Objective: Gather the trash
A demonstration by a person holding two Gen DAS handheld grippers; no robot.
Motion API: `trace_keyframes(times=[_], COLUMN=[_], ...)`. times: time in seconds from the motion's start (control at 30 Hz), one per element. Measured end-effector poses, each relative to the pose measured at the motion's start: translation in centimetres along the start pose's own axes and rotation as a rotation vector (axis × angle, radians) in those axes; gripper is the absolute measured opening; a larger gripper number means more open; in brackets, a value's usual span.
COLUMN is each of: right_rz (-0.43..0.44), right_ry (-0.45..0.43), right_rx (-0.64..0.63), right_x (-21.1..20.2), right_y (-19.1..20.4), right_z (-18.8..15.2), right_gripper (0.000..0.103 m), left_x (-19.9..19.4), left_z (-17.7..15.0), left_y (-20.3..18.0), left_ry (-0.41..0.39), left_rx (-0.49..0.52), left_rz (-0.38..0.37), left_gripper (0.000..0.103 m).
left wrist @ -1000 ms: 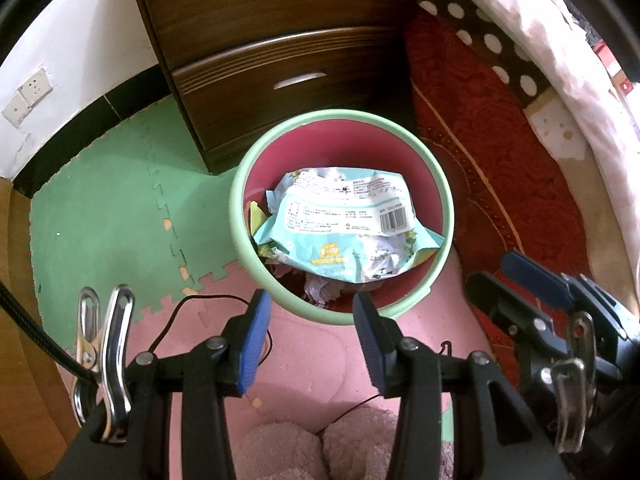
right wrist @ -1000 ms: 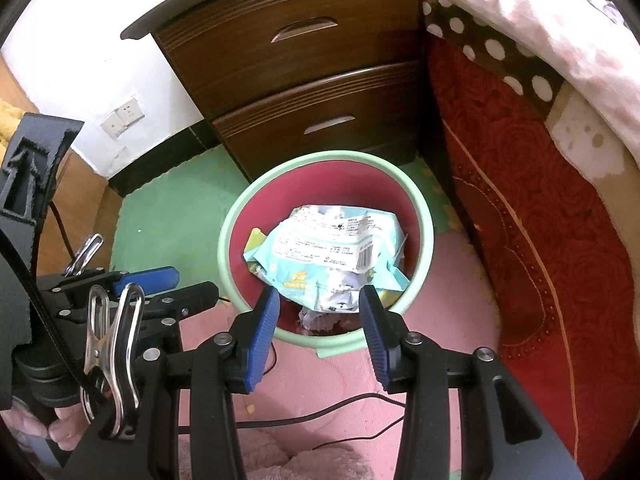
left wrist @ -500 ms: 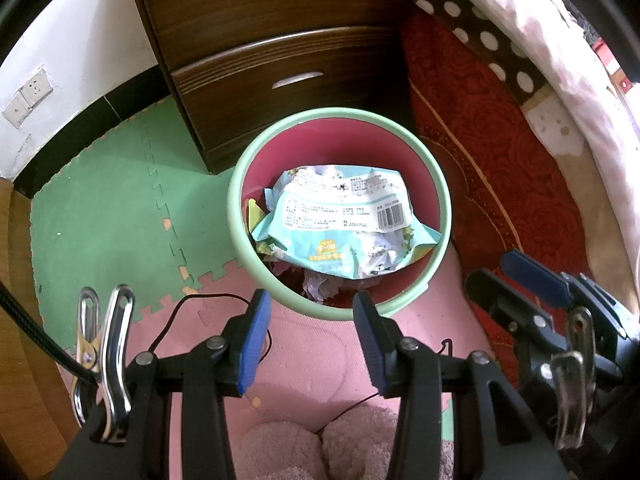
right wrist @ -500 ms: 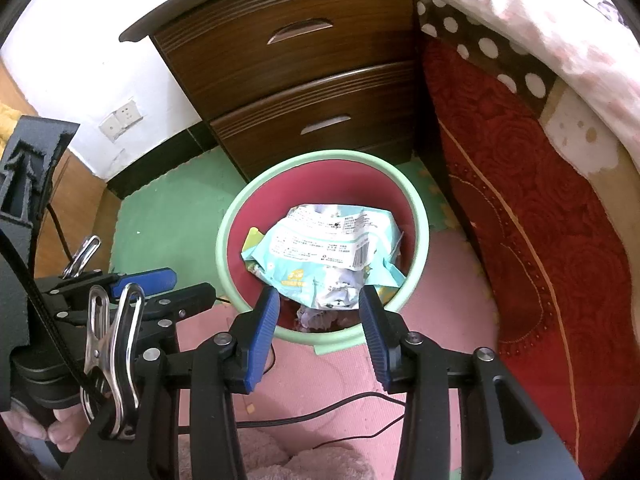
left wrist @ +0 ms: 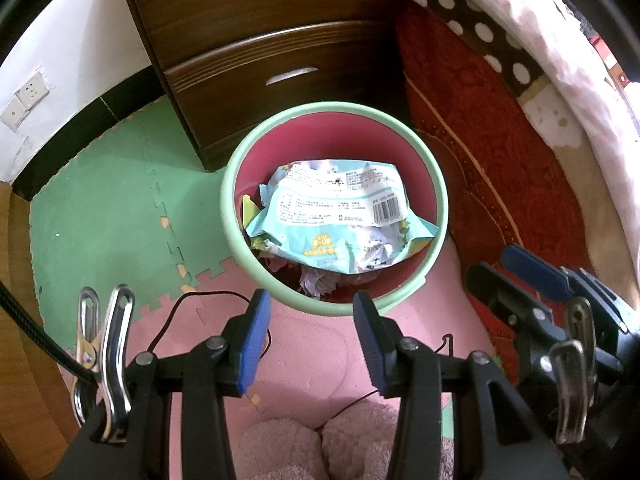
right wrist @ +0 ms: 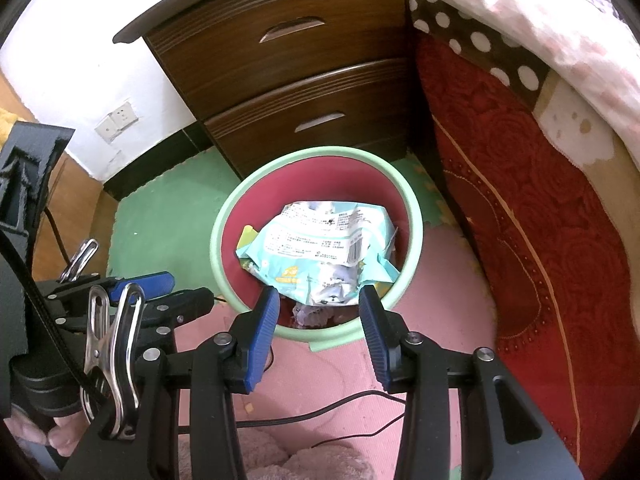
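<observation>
Bedroom floor is being shown in the left wrist view: green and pink interlocking foam floor mats (left wrist: 100, 208), a dark brown wooden two-drawer cabinet (left wrist: 280, 64) behind, a red patterned bed cover (left wrist: 500, 184) hanging on the right. A round bin with a mint-green rim and pink inside (left wrist: 236, 240) is standing on the mats just in front of the cabinet. A crumpled light-blue plastic wrapper with a barcode (left wrist: 340, 216) is lying on top of the other scraps inside it. The left gripper (left wrist: 312, 336) is being held short of the near rim, pointed steeply down, blue pads standing partly apart with nothing between them. The right gripper (left wrist: 532, 276) is being seen at the right edge, beside the bin.

Right wrist view: the same bin (right wrist: 218, 248) and wrapper (right wrist: 320, 252) are being framed from slightly further right. The right gripper (right wrist: 318, 328) is being held over the near rim, jaws about half apart and empty. The left gripper (right wrist: 160, 288) is being seen at the left, with fingertips of the hand (right wrist: 36, 432) holding it at the lower corner.

Step judged: trash is already sitting in the bin and no loose trash is being seen on the mats, so this is being read as a pause with the task near done. Next move is being judged as pulling both grippers clear, or scanning for leftover litter.
</observation>
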State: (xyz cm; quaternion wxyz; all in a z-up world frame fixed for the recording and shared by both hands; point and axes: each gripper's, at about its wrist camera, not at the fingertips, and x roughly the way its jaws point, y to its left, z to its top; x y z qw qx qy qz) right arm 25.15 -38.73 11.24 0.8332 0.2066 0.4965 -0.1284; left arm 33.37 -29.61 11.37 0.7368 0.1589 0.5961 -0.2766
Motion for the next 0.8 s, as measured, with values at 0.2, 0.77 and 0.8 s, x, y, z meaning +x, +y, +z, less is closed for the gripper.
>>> trace_keyframes(times=[0.2, 0.77, 0.8], right_rz=[-0.002, -0.005, -0.005], right_ry=[0.003, 0.009, 0.010], right_rx=[0.005, 0.006, 0.007], right_x=[0.16, 0.71, 0.68], right_y=[-0.19, -0.18, -0.19], right_z=[0.03, -0.02, -0.04], right_gripper=[0.042, 0.042, 0.042], left_x=[0.29, 0.64, 0.67], left_z=[-0.01, 0.11, 0.10], left_y=[-0.07, 0.11, 0.12], left_ry=[0.008, 0.017, 0.018], left_rx=[0.004, 0.005, 0.005], left_rz=[0.002, -0.002, -0.002], left_gripper=[0.045, 0.045, 0.045])
